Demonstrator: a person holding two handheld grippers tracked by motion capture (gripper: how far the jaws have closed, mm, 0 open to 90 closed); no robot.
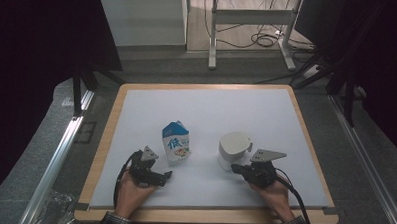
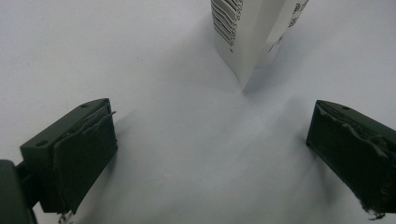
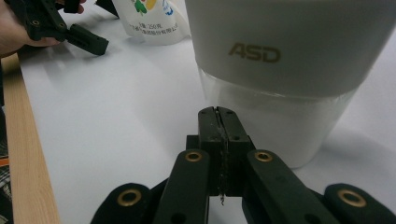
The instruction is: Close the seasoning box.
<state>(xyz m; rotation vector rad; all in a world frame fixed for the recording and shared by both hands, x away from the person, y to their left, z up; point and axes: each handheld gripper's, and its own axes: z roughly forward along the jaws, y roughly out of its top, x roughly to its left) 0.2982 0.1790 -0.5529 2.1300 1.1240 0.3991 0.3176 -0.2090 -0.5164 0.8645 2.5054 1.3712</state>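
Presently the milk carton [image 1: 176,142] stands upright on the white counter [image 1: 206,112], left of a white ASD-marked container [image 1: 233,149]. Left tongs [image 1: 166,176] are spread wide, jaws empty, just short of the carton's lower corner. Right tongs [image 3: 218,122] are pressed fully together on nothing, tips near the container's base, apparently not touching
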